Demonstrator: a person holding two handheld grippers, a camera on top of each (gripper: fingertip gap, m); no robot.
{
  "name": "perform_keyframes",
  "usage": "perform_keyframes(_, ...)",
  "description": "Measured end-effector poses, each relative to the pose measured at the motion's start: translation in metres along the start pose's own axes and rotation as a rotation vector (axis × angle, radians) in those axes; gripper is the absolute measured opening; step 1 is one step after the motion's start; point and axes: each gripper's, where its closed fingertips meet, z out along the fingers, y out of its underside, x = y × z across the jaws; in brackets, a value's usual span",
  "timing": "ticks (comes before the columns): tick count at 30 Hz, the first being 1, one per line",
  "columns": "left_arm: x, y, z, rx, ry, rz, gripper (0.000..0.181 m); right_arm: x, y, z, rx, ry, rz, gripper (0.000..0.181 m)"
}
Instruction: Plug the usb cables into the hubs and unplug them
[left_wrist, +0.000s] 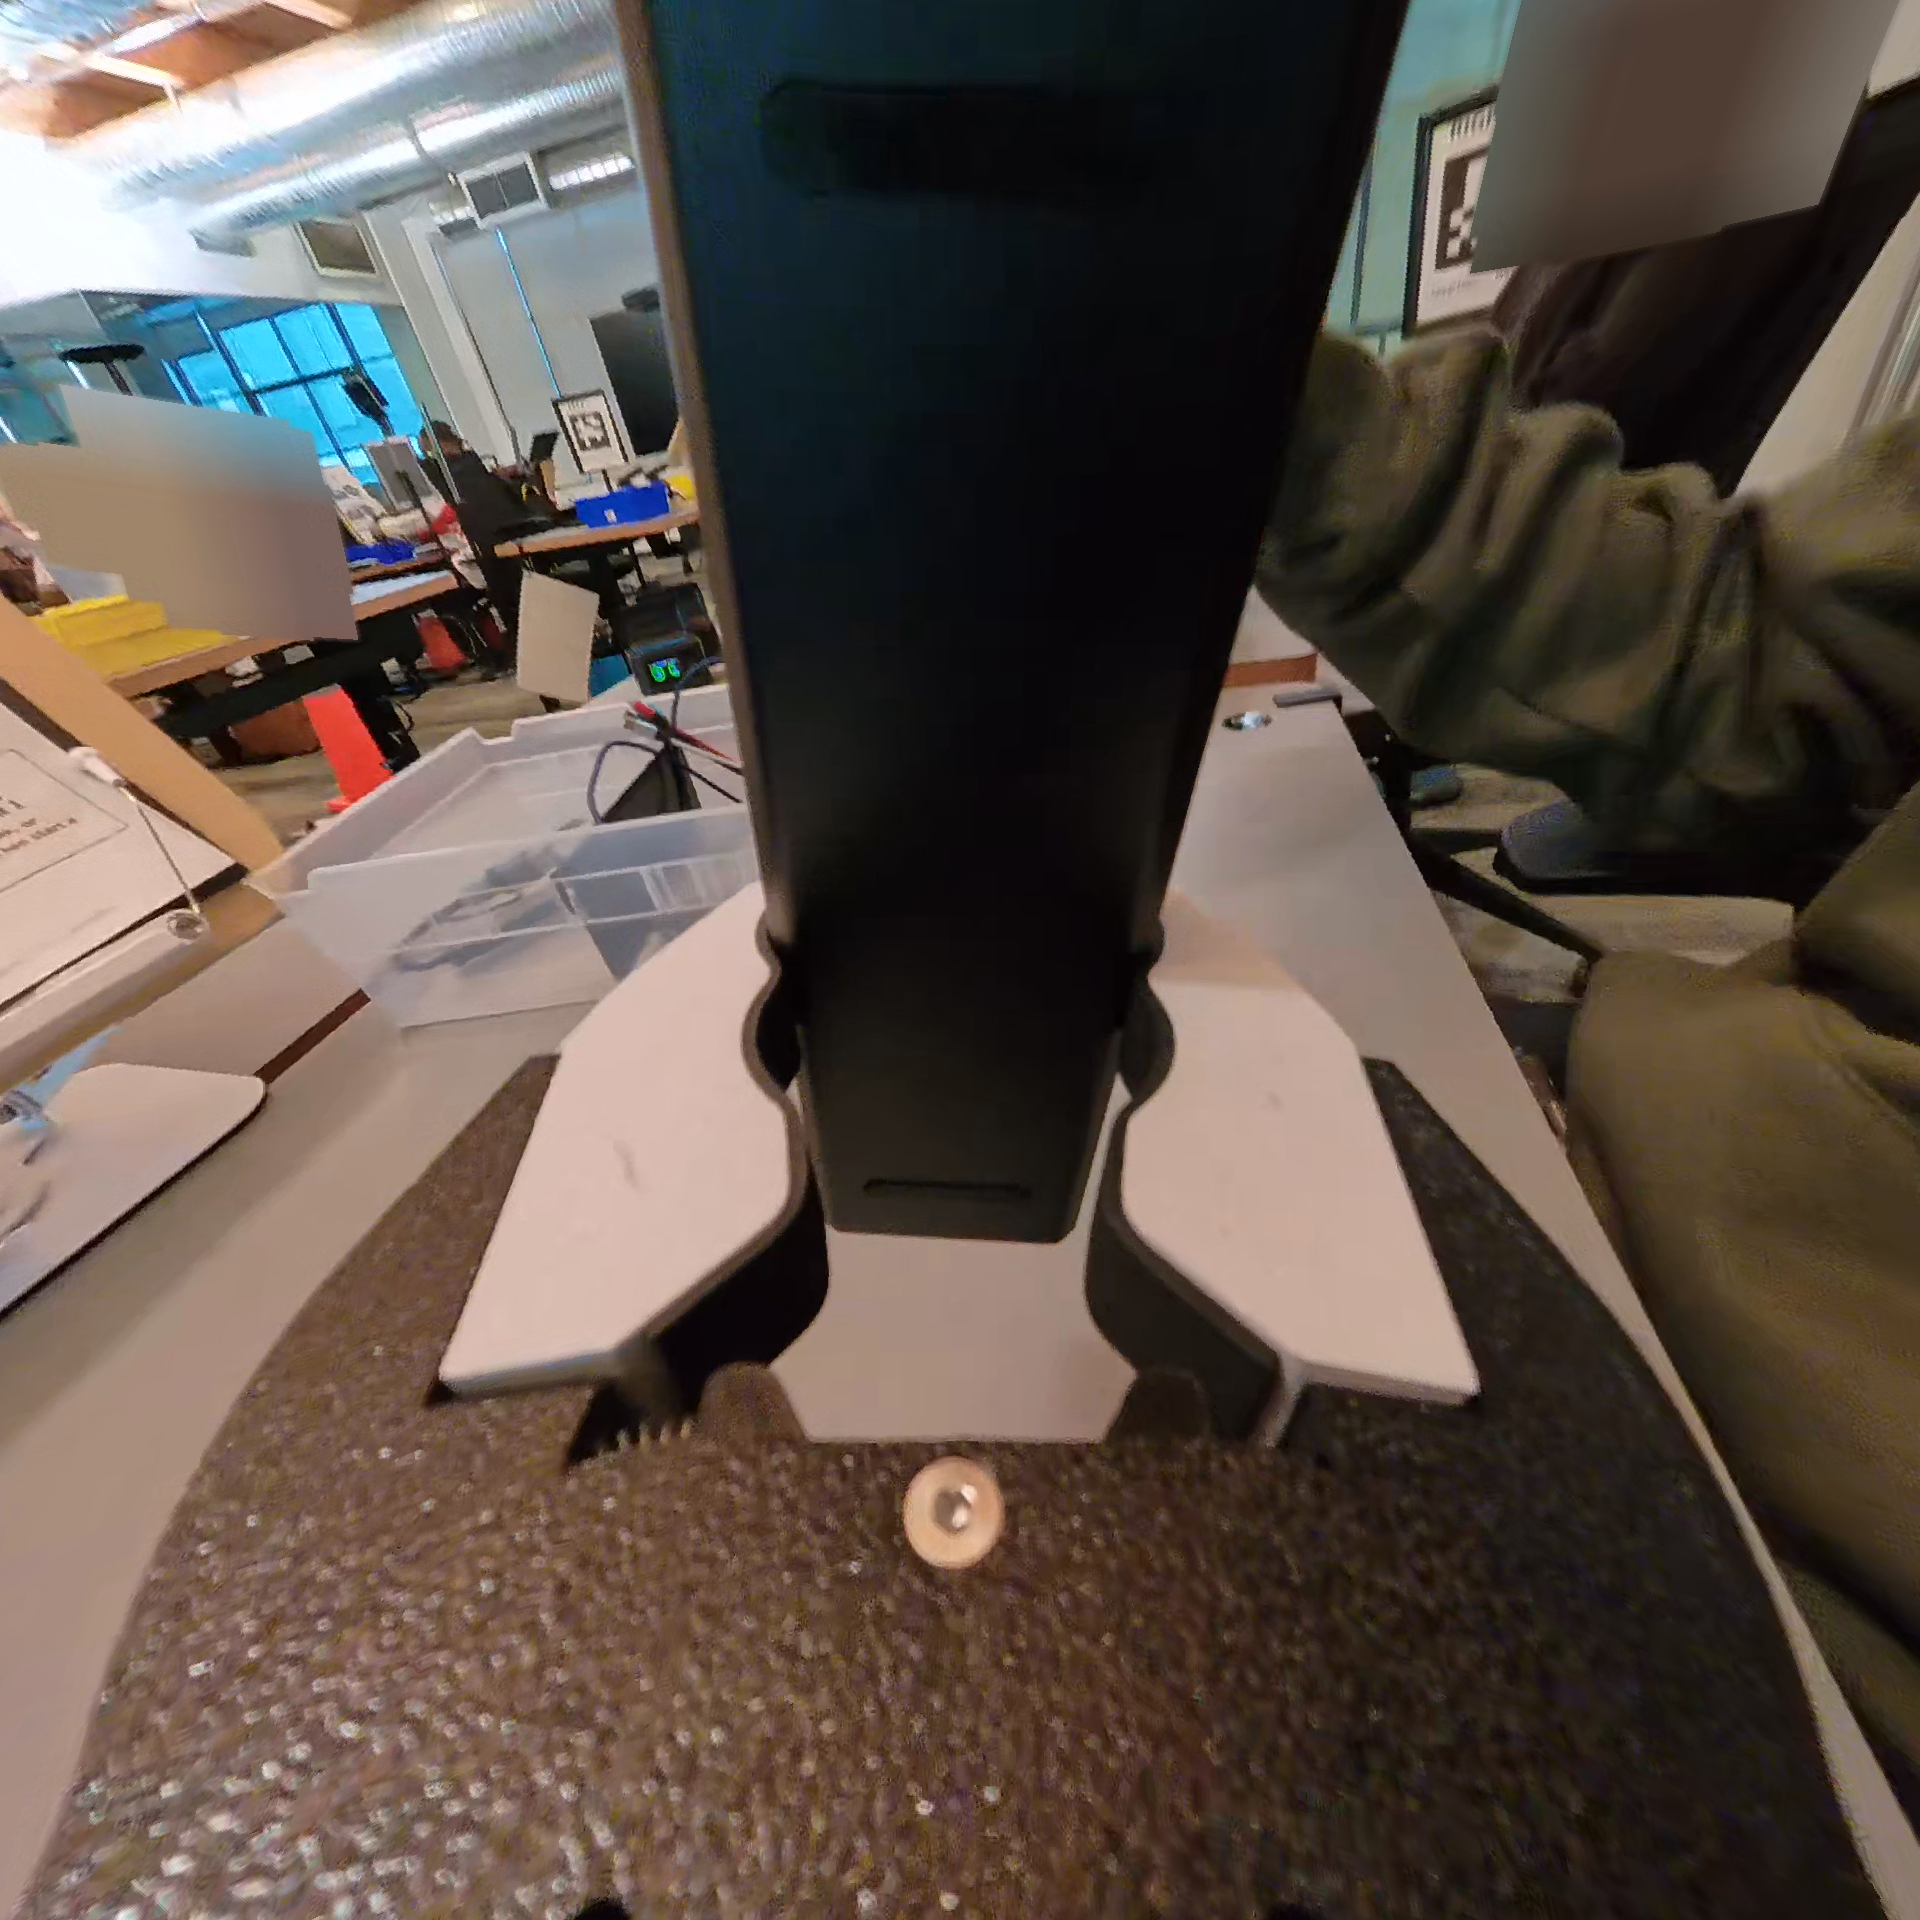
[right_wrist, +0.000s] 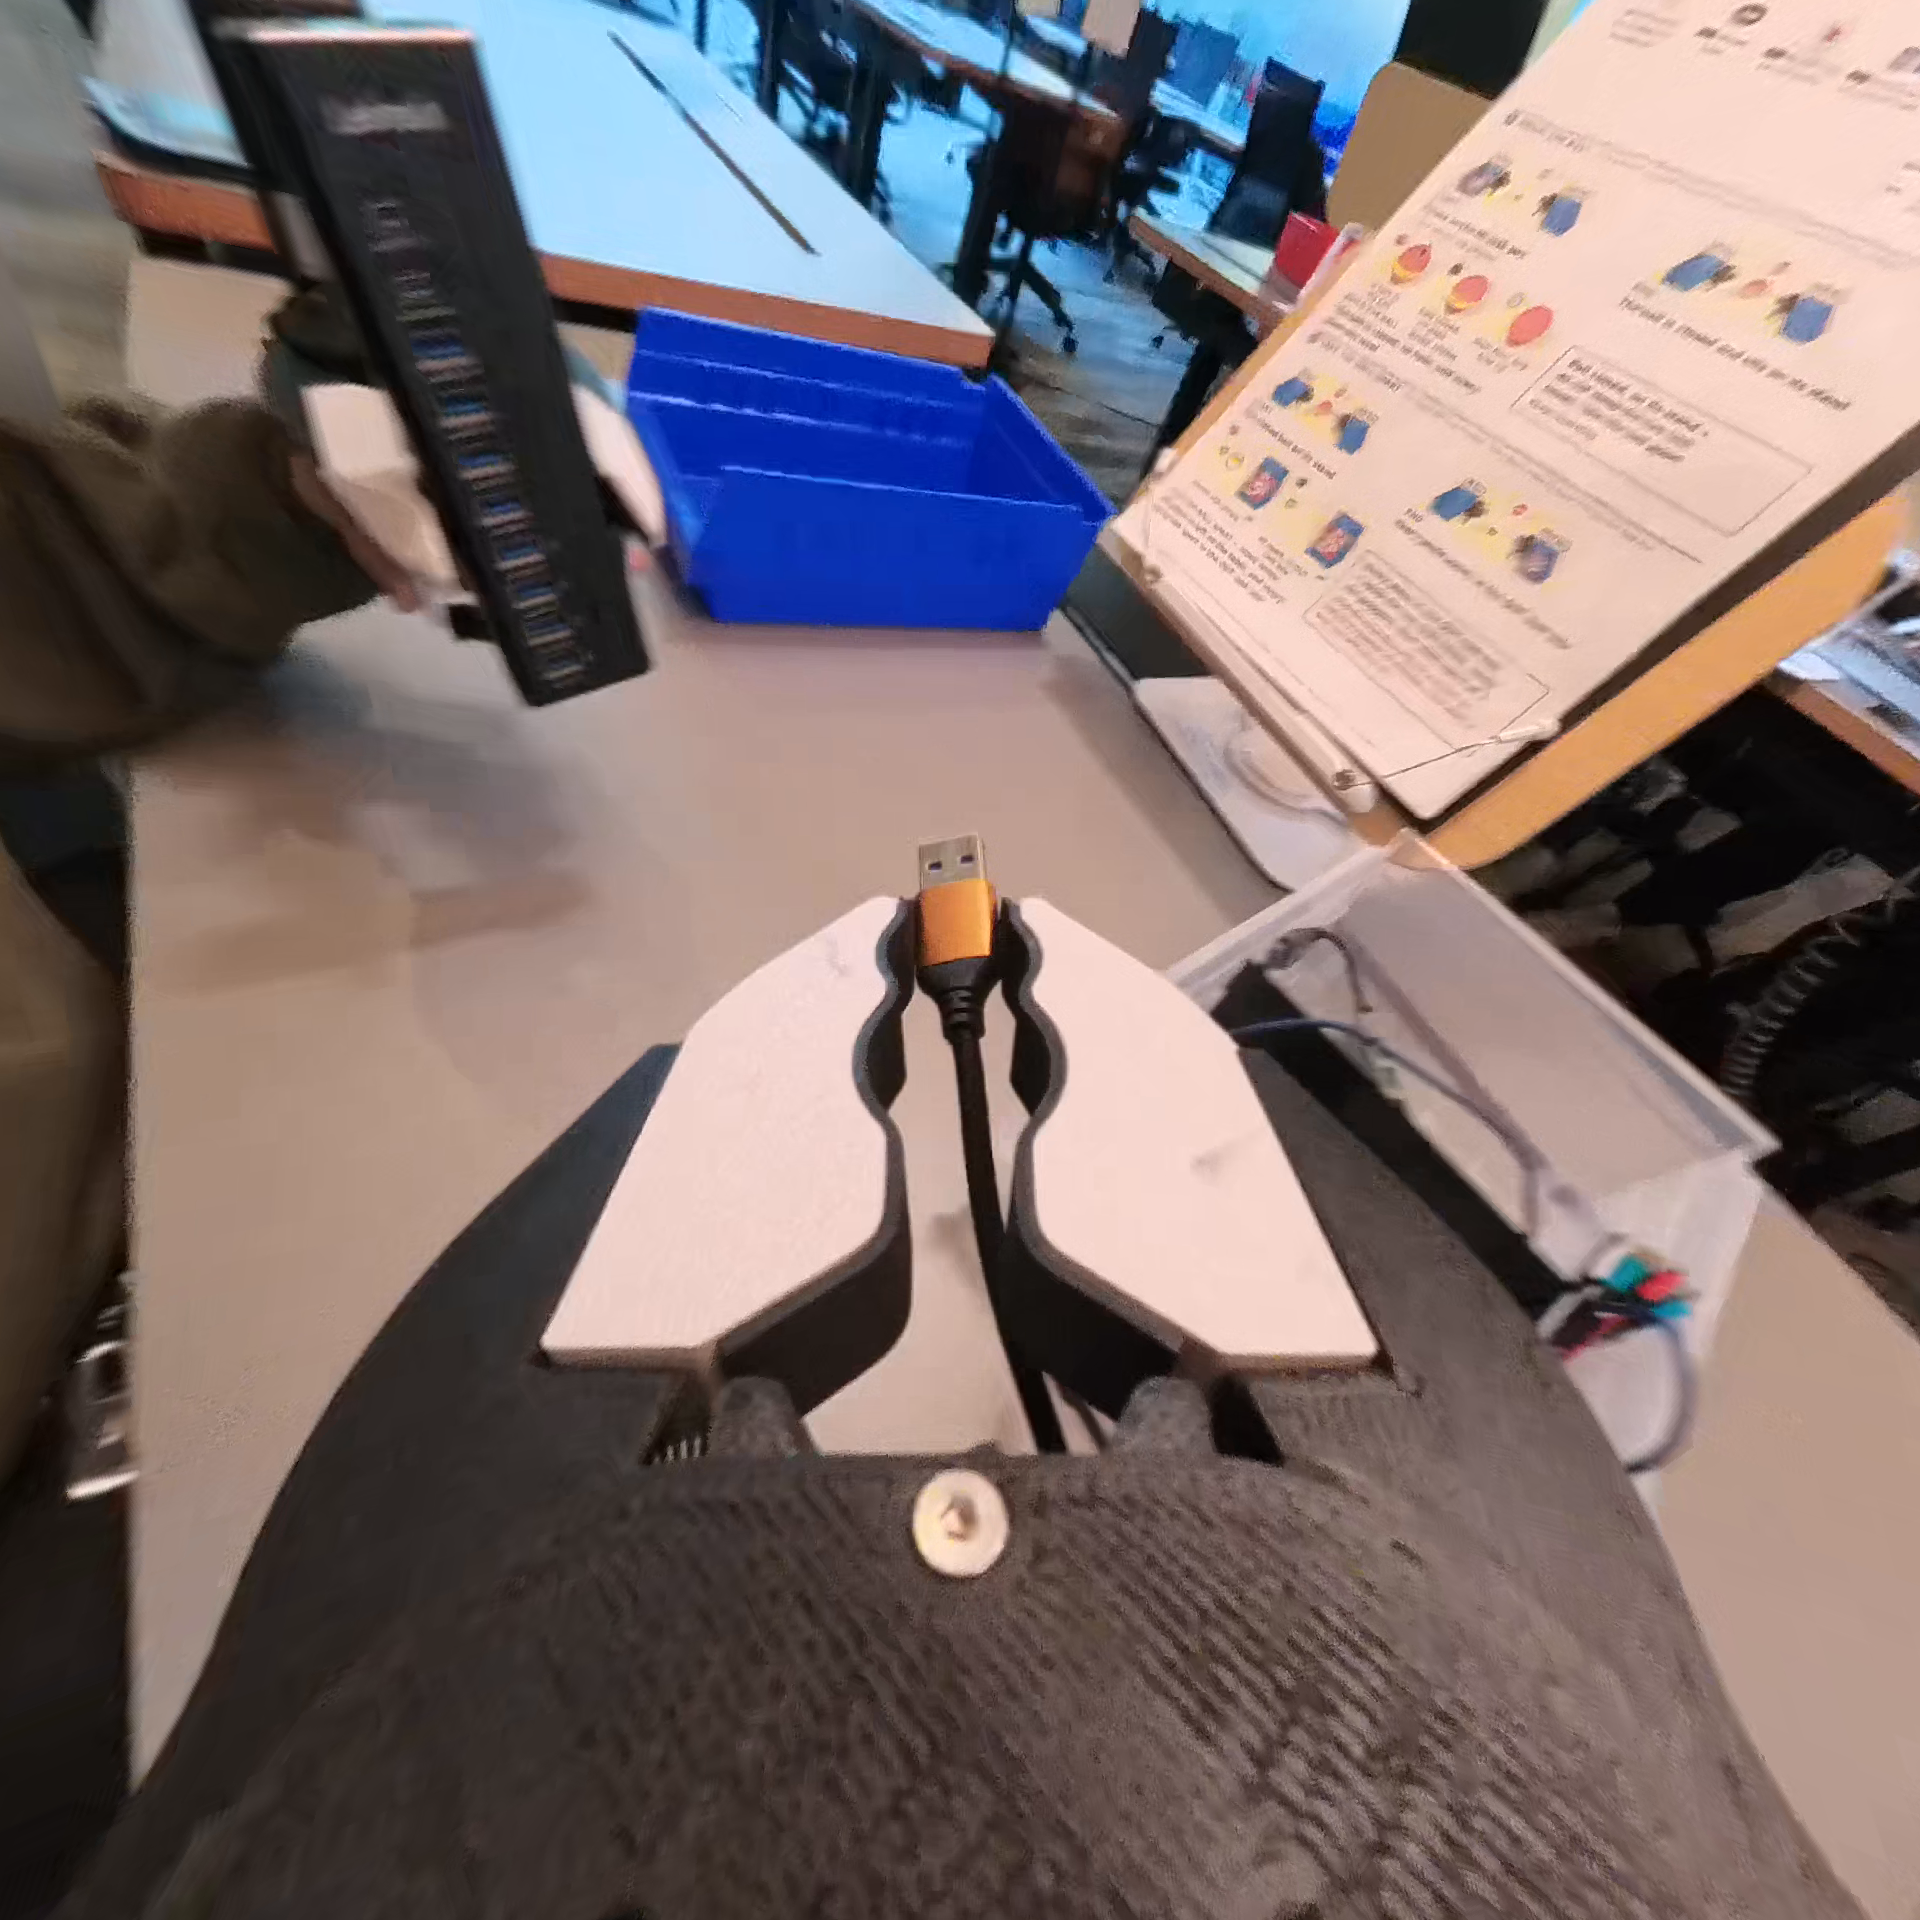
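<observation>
My left gripper (left_wrist: 961, 966) is shut on a long black USB hub (left_wrist: 977, 582) and holds it upright above the table; its back fills the middle of the left wrist view. The right wrist view shows that hub (right_wrist: 457, 384) at the upper left, tilted, with a row of several blue ports facing me, held by the left gripper (right_wrist: 468, 488). My right gripper (right_wrist: 954, 925) is shut on an orange USB plug (right_wrist: 954, 920) of a black cable (right_wrist: 977, 1122). The metal tip points forward, well short of the hub.
A blue bin (right_wrist: 862, 478) stands behind the grey table (right_wrist: 436, 935). An instruction sheet on a tilted board (right_wrist: 1538, 395) stands at the right. A clear plastic tray with cables (right_wrist: 1455, 1060) lies at the right, also in the left wrist view (left_wrist: 520, 862). A person's olive sleeve (left_wrist: 1538, 582) is nearby. Tip to tip, the grippers are about 20 cm apart.
</observation>
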Motion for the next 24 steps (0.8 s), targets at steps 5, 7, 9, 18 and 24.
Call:
perform_keyframes(5, 0.004, 0.001, 0.007, 0.020, 0.037, -0.030, 0.059, 0.061, -0.038, 0.014, 0.098, 0.050, -0.057, 0.015)
perform_keyframes(7, 0.004, 0.002, 0.007, 0.023, 0.034, -0.034, 0.059, 0.075, -0.044, 0.025, 0.164, -0.024, -0.017, 0.015)
perform_keyframes(9, 0.003, 0.003, 0.006, 0.024, 0.033, -0.044, 0.060, 0.094, -0.046, 0.037, 0.258, -0.064, 0.134, 0.015)
perform_keyframes(18, -0.002, 0.008, 0.003, 0.029, 0.019, -0.071, 0.060, 0.139, 0.106, 0.098, -0.114, -0.051, 0.364, 0.016)
perform_keyframes(24, -0.005, 0.012, 0.003, 0.037, 0.020, -0.097, 0.060, 0.164, 0.135, 0.066, -0.447, 0.190, 0.249, 0.083)
